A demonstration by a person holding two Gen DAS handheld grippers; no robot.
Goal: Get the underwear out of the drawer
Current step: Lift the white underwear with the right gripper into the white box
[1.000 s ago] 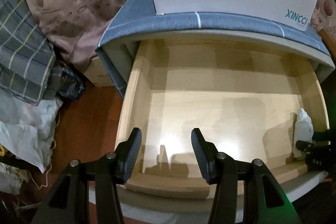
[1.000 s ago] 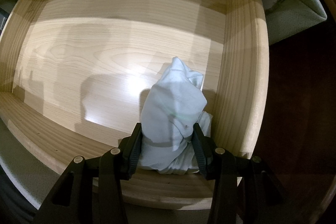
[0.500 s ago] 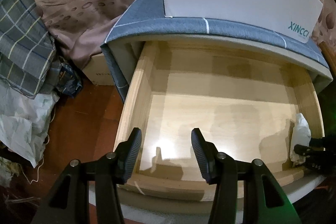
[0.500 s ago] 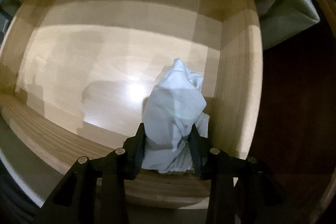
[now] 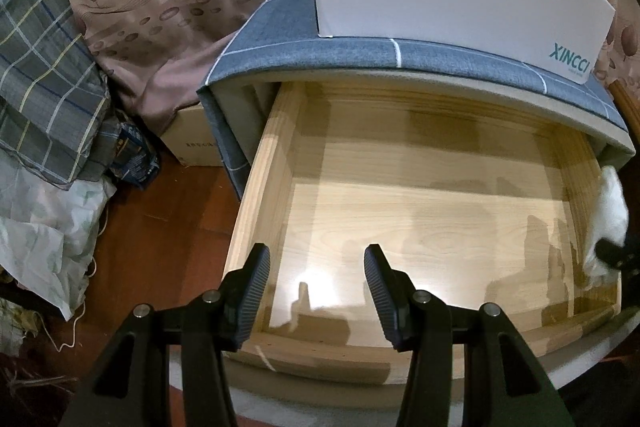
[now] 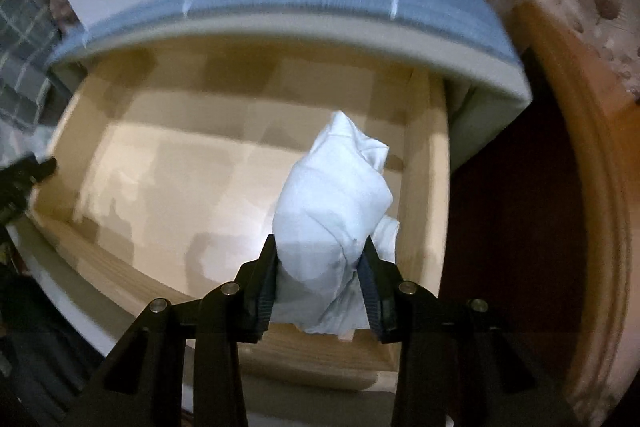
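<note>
Bunched white cotton underwear (image 6: 332, 203) clamped in right gripper (image 6: 320, 267) jaws, long axis pointing forward over pale wooden drawer (image 6: 424, 163); left gripper (image 5: 316, 283) jaws wide, holding nothing.

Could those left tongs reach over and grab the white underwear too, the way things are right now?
Probably yes. The left tongs hang open over the drawer, and nothing lies on its bare floor between them and the underwear. But the right tongs already clamp its lower part, leaving only the top free.
</note>
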